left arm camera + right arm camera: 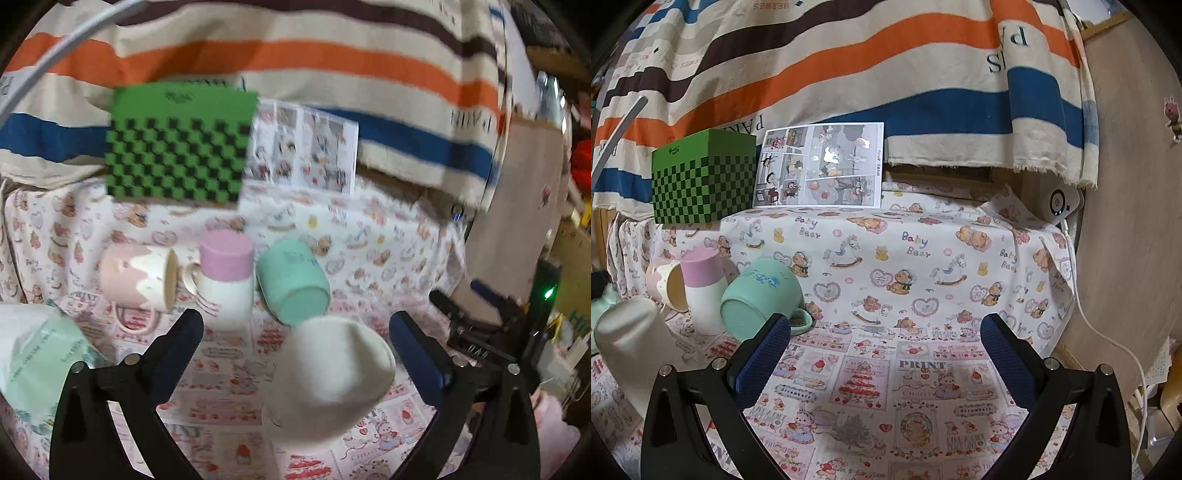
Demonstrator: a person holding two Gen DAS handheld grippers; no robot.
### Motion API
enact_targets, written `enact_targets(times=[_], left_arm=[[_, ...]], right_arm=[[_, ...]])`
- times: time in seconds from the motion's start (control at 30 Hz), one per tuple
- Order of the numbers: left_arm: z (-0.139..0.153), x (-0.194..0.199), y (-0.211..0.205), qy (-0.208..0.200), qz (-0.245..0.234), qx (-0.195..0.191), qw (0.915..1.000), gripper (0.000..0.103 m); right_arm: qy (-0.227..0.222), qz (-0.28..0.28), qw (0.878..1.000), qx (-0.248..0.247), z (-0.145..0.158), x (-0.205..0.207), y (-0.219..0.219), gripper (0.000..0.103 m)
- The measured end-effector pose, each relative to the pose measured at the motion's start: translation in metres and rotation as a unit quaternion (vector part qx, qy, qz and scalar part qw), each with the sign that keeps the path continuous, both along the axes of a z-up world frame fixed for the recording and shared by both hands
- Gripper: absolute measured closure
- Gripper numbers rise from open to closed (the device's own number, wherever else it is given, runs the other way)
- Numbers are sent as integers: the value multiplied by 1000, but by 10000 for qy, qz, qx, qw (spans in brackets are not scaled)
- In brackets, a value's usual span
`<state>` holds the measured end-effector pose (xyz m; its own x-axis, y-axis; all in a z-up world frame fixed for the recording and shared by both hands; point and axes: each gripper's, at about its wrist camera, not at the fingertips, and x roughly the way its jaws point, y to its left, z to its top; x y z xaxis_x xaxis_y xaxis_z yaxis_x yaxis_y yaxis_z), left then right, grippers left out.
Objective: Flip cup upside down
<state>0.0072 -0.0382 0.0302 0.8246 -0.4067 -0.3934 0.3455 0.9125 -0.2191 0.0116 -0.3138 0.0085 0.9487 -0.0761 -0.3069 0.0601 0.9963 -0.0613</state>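
A cream cup (328,376) stands upside down on the patterned cloth between the fingers of my open left gripper (295,332), touching neither; it also shows at the left edge of the right wrist view (631,343). Behind it a pink-and-white cup (227,277) stands upside down, a mint mug (291,280) lies on its side, and a pink-and-cream mug (138,277) lies on its side. My right gripper (886,332) is open and empty over bare cloth, to the right of the mint mug (761,295).
A green checkered box (705,177) and a comic sheet (820,166) stand at the back against a striped hanging cloth (849,66). A white device (1063,203) with a cable sits at the right. A mint-and-white bag (37,350) lies at the left.
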Motion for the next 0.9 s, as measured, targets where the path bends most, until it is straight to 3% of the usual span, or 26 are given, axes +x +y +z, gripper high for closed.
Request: enact_targets(times=[0.27,0.47,0.63,0.9], left_arm=[[6,-21,48,-623,710,557,9940,1],[-13,-26,70,-610,1060,473,9914,1],[-23,-21,74,-502,1234,474,9900,1],[-34,-22,70,-419,1346,656,9878,1]], right_arm=[[-96,682,9974,201,10,-26,30,0],[90,1191,9927,156,6,-43,59,0],[62,1010,9948,-107,2,-46,68,0],[274,808,9958,342,0,-34,49,0]])
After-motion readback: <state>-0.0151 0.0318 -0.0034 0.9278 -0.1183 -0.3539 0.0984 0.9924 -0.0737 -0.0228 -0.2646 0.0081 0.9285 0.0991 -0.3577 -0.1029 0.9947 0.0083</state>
